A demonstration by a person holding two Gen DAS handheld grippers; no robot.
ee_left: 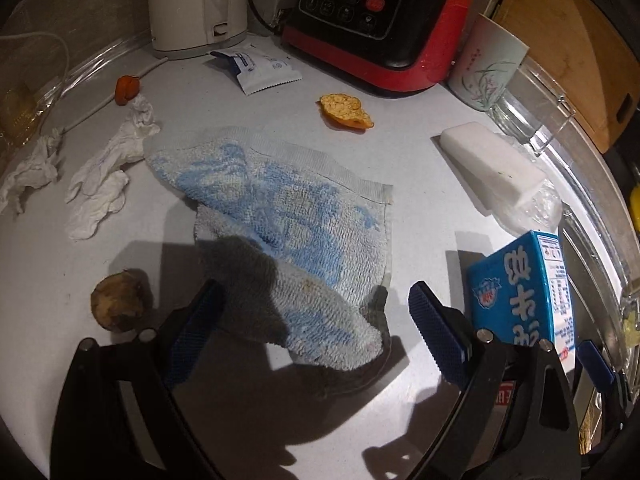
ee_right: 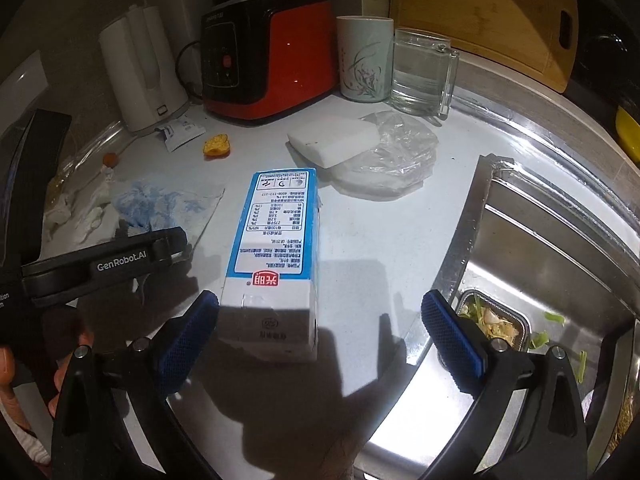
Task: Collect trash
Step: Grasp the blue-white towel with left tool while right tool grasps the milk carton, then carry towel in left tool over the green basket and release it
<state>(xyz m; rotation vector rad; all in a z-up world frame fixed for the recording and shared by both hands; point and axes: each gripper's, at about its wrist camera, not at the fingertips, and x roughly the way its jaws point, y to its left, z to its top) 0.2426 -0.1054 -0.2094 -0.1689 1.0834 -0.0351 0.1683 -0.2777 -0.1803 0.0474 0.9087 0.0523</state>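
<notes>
Kitchen worktop (ee_right: 360, 240) beside the sink: right tongs (ee_right: 320, 316) gape around the near end of a milk carton (ee_right: 276, 248) lying flat; squaring up before closing should help. Left tongs (ee_left: 312, 304) hang open over a cloth (ee_left: 288, 220).

Both claws: black plastic arms, blue knurled pads, silver pivot screws. Left claw (ee_right: 176, 248) body carries white "GenRobot.AI" lettering. Right claw (ee_right: 320, 320) looks the same.
</notes>
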